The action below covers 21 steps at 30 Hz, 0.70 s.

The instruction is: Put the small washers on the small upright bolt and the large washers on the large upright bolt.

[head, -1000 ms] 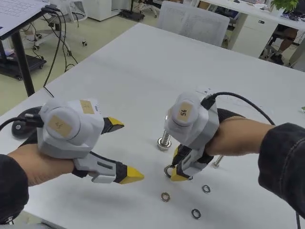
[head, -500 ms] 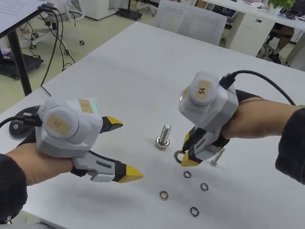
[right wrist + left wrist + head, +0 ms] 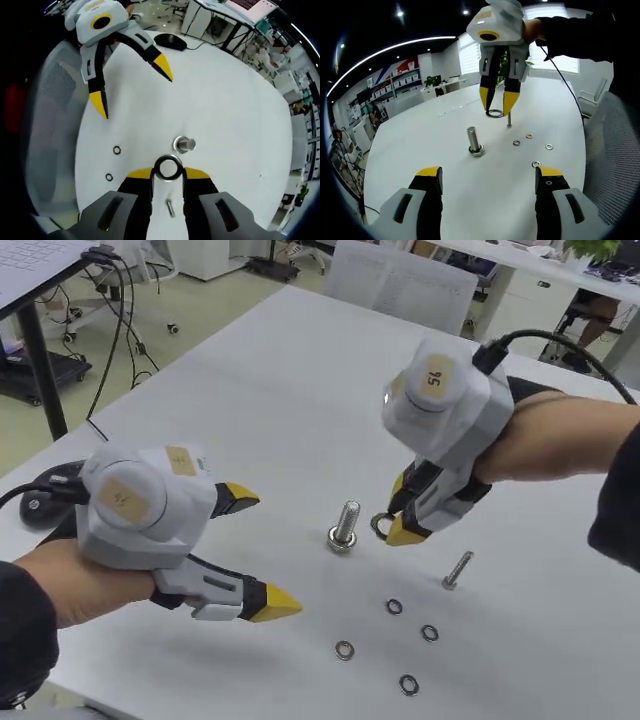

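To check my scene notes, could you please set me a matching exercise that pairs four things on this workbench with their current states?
Things:
1. large washer
2. left gripper
3. large bolt
4. loose washers

States:
A. lying flat on the table
B. open, holding nothing
C. held in the right gripper, off the table
D. standing upright

Pairs: 1-C, 2-B, 3-D, 4-A

The far worktop [image 3: 290, 390] lay open. The large bolt [image 3: 345, 525] stood between left claw [image 3: 262, 550] and right claw [image 3: 395, 527], whose washer [image 3: 167, 157] hung just right of the bolt's top. The small bolt [image 3: 457, 570] and loose washers [image 3: 345, 650] cluttered the near right.
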### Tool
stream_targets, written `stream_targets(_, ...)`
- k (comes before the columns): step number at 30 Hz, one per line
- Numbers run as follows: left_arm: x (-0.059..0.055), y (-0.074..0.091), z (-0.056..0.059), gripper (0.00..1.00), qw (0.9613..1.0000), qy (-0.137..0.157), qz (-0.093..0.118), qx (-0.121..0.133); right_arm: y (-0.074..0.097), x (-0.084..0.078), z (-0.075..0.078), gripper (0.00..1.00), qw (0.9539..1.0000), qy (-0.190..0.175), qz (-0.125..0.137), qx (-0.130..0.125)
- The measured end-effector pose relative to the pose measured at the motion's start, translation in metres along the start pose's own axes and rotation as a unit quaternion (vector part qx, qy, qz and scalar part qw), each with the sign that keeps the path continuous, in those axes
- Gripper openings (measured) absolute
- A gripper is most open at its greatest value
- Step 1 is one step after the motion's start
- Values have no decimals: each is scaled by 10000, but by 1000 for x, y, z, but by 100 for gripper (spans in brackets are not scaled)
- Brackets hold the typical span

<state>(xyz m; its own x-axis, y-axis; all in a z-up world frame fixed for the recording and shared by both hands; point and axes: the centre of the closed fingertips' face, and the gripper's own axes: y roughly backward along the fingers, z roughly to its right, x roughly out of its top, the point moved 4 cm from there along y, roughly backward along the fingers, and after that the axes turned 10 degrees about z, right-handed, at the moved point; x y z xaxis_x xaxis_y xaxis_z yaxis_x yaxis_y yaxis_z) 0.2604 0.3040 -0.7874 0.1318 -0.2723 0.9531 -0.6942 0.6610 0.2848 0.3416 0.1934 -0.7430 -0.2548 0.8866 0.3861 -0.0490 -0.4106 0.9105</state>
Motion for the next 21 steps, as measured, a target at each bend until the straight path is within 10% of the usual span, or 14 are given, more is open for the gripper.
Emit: stream_targets(21, -2, 1, -3, 75, 10000, 72, 27, 46, -16, 26, 31, 23, 9994, 323, -62, 85)
